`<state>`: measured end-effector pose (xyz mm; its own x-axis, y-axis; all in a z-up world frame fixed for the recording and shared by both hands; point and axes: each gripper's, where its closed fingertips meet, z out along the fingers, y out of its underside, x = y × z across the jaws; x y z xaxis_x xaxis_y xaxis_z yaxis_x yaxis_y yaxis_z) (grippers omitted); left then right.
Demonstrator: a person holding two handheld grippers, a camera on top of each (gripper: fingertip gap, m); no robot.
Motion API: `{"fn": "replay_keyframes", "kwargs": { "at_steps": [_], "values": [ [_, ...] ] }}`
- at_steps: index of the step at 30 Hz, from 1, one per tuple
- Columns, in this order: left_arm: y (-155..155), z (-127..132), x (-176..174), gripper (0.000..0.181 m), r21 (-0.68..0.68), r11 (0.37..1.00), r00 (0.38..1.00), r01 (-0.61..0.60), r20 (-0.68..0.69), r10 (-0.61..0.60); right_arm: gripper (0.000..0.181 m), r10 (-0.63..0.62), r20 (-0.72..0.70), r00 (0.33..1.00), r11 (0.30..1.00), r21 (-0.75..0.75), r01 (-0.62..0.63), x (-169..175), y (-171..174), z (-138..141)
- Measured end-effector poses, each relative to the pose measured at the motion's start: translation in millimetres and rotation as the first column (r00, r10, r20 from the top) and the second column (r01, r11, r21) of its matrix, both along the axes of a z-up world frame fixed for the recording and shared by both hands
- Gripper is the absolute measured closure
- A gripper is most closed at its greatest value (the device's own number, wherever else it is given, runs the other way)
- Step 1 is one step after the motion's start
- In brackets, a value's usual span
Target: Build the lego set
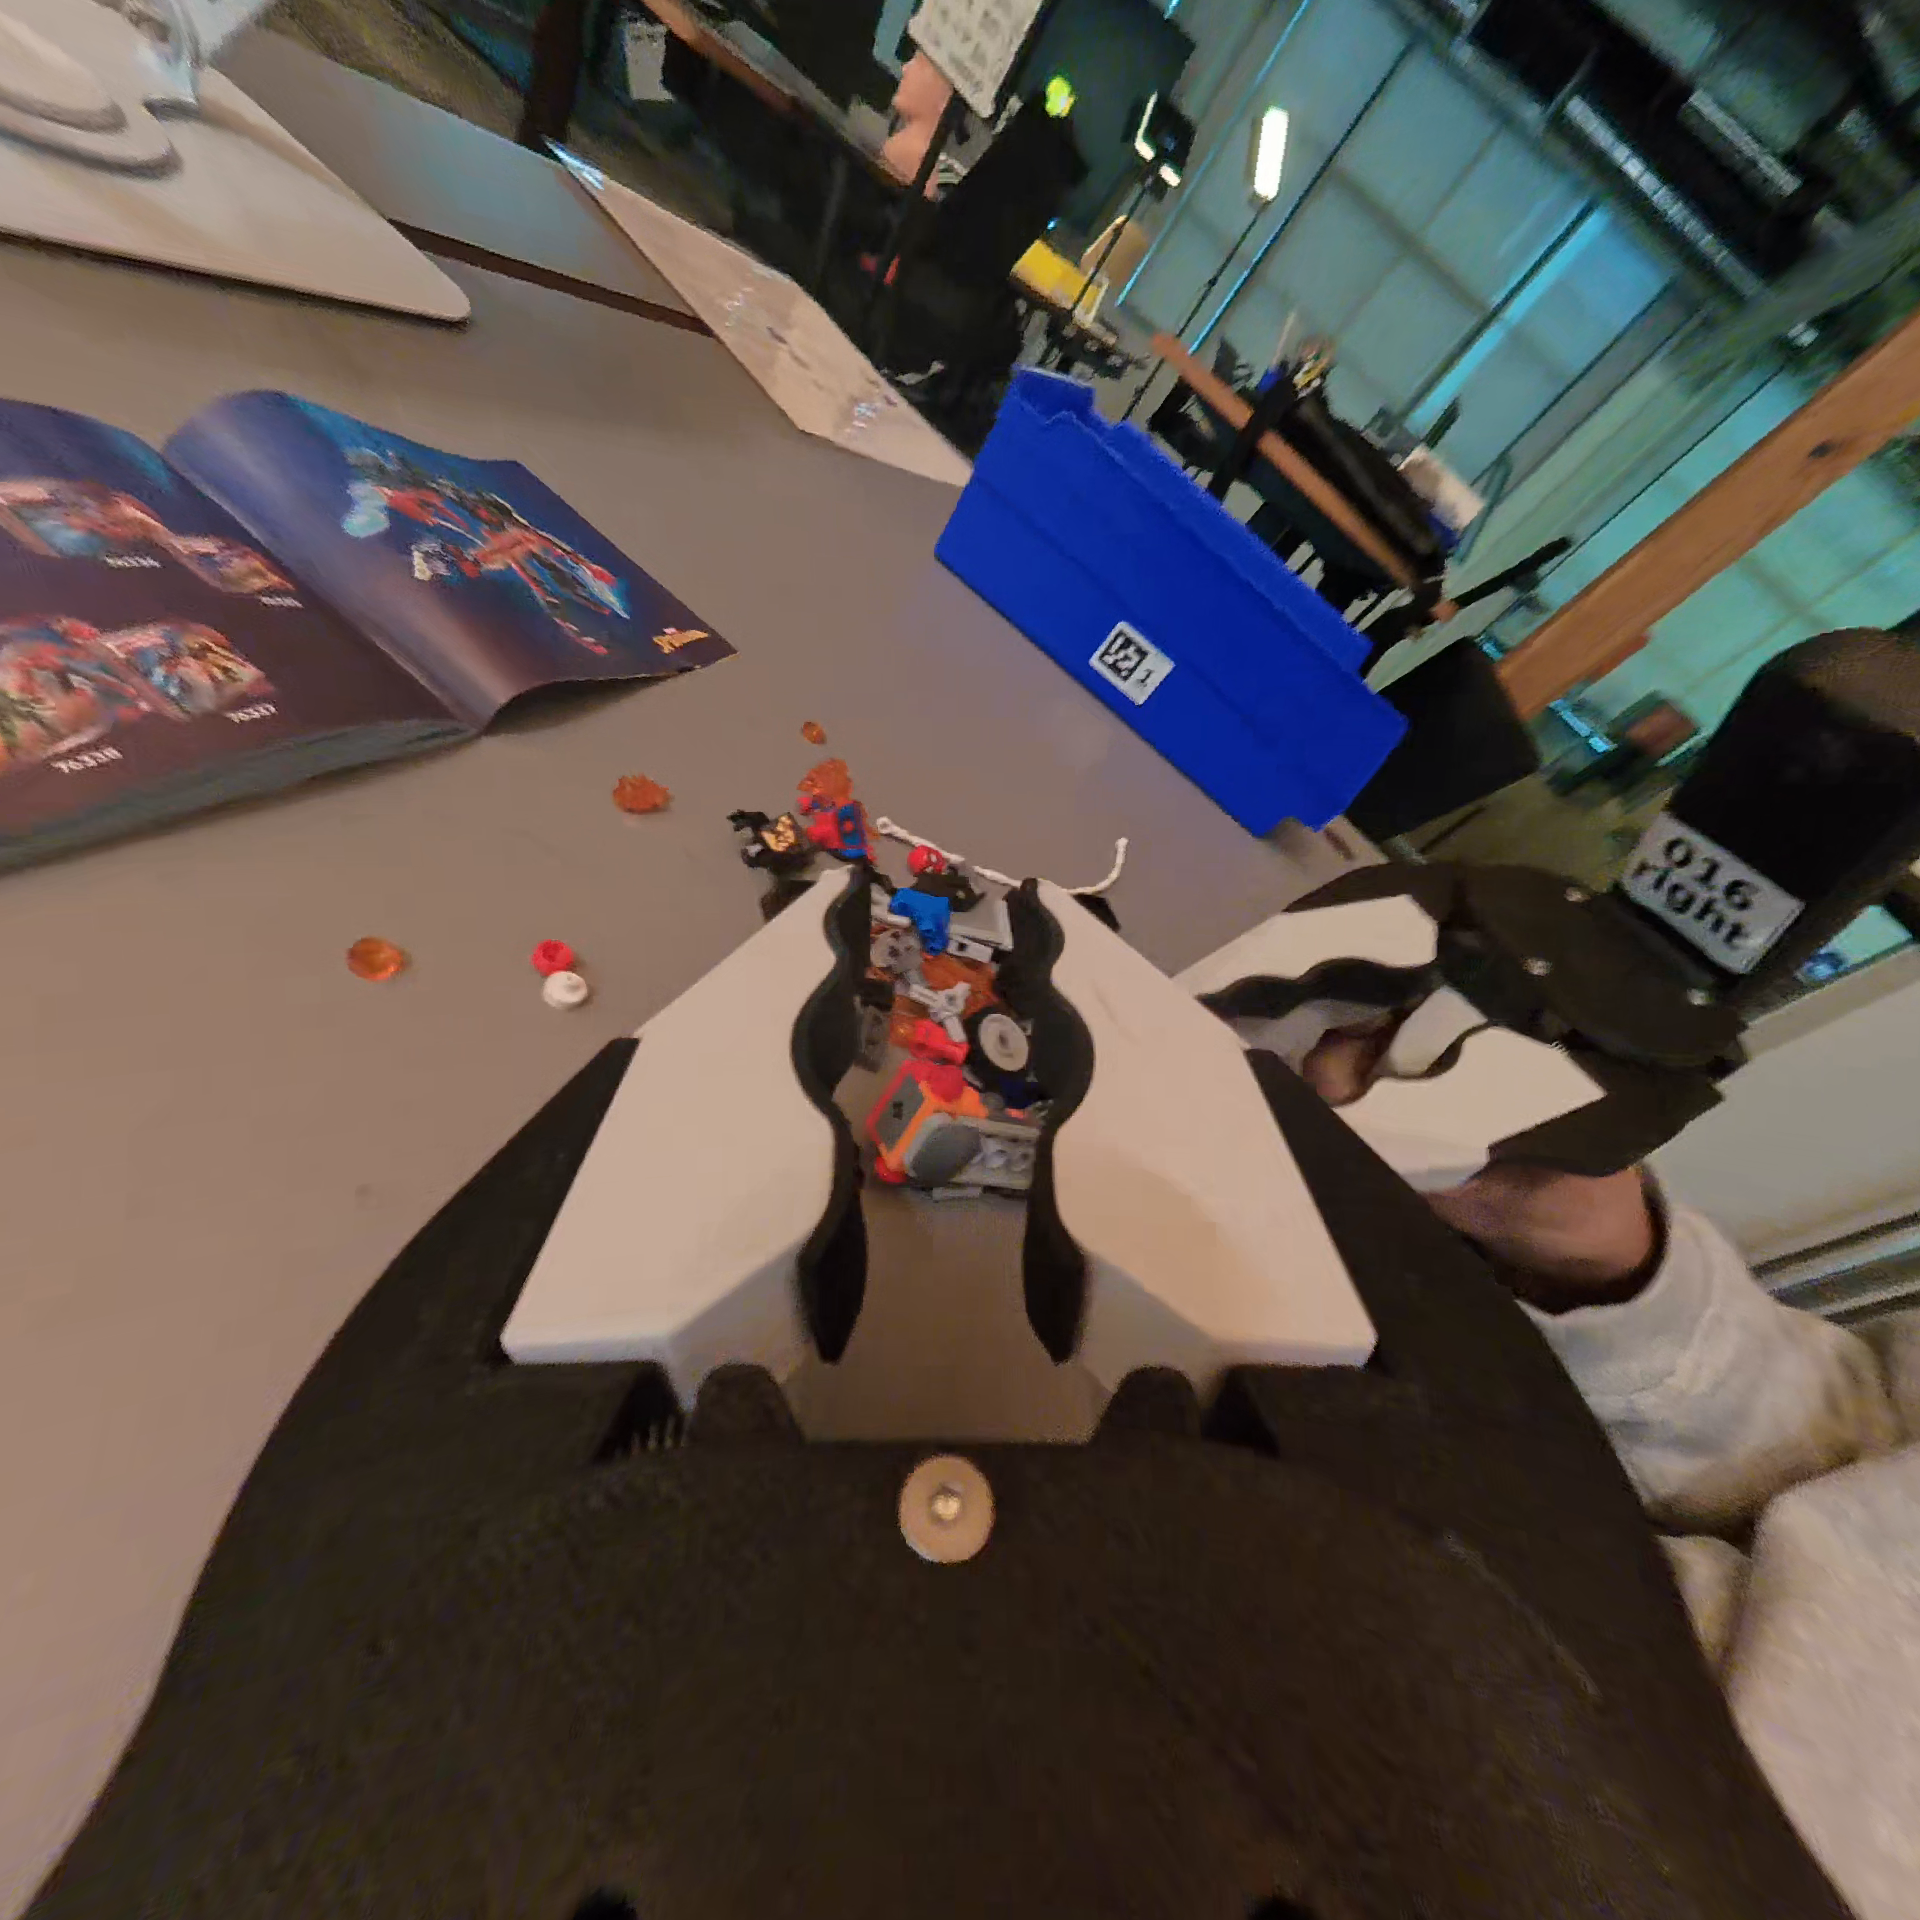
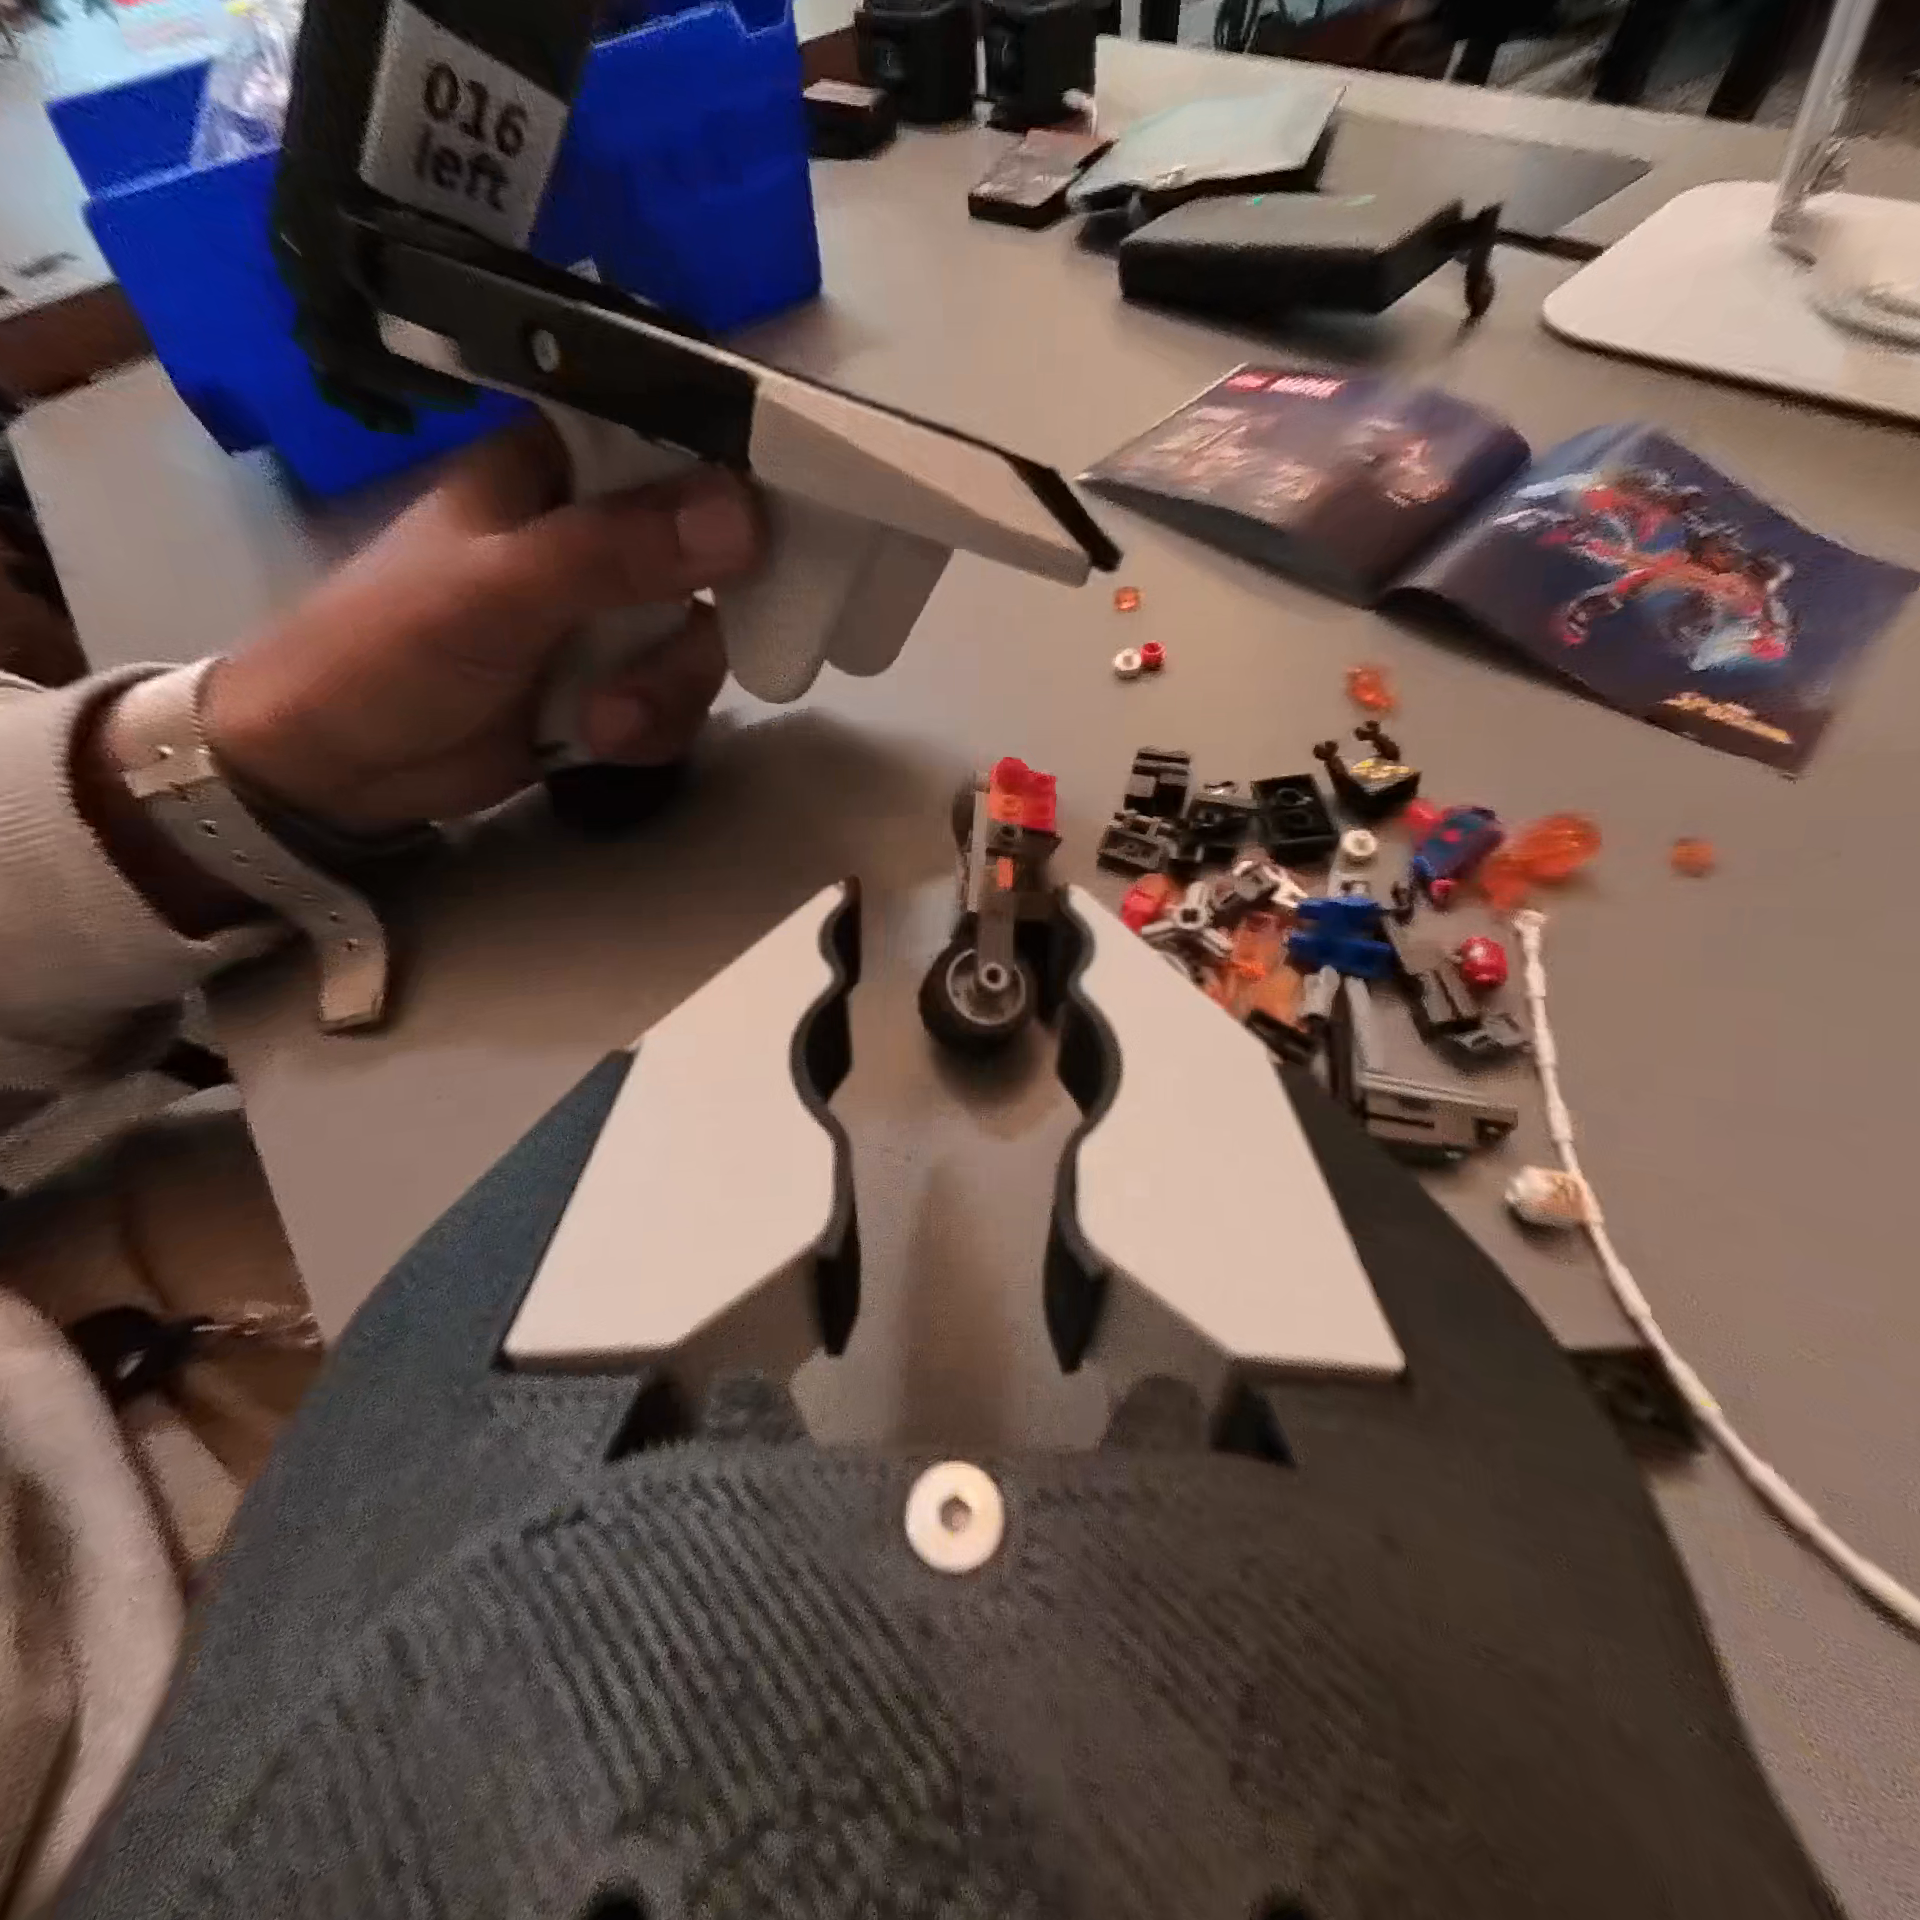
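1. Hovering over the grey desk (image 2: 582, 935), the right claw (image 2: 961, 940) stands apart and grips nothing; a small brick-built bike (image 2: 992, 904) stands upright on the desk between its tips, nearer the right-hand one, though contact cannot be told.
2. Its long axis runs straight away from that claw: the black rubber wheel (image 2: 977, 1003) is nearest, and the red and orange bricks (image 2: 1023, 795) are at the far end.
3. The left claw (image 1: 940, 997) is also apart and empty. It hangs above the desk, and the brick pile (image 1: 935, 1039) shows through its gap.
4. The right claw is the nearer to the bike; the left one is off to its left and higher.
5. Loose parts are hard, glossy plastic: black plates (image 2: 1216, 816), clear orange studs (image 2: 1548, 852), a blue piece (image 2: 1340, 935). A white knotted cord (image 2: 1558, 1091) trails on the right.
6. Beyond them lie an open glossy booklet (image 2: 1621, 571) and a blue bin (image 1: 1164, 592).
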<state>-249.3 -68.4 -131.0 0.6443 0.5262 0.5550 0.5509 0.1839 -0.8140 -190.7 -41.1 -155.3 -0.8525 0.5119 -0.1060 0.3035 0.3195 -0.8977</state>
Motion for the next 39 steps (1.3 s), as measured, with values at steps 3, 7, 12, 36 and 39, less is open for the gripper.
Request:
{"fn": "replay_keyframes", "kwargs": {
  "at_steps": [3, 7, 12, 36, 39],
  "values": [
    [-2, 2, -1, 0.154, 0.001, 1.0, 1.0, -0.008, -0.01, 0.008, 0.14, -0.033, -0.088, 0.996, 0.995, 0.092, 0.041, -13, -7, -5],
    [0, 0, 0, 0.155, -0.022, 1.0, 1.0, -0.007, -0.018, 0.007, 0.137, -0.02, -0.038, 0.999, 0.973, 0.228, 0.028, -20, -16, -28],
    [-1, 1, 1, 0.154, -0.005, 1.0, 1.0, -0.004, -0.014, 0.004, 0.155, 0.011, -0.051, 0.999, 0.977, 0.214, 0.0, -14, -17, -25],
    [47, 70, 82, 0.127, 0.394, 0.766, 0.861, 0.508, -0.201, -0.468, 0.155, 0.103, -0.145, 0.984, 0.796, -0.582, -0.169, 19, 10, 84],
    [43, 71, 80, 0.151, 0.395, 0.772, 0.867, 0.499, -0.215, -0.45, 0.155, 0.1, -0.159, 0.982, 0.809, -0.561, -0.173, 20, 7, 82]
  ]
}}
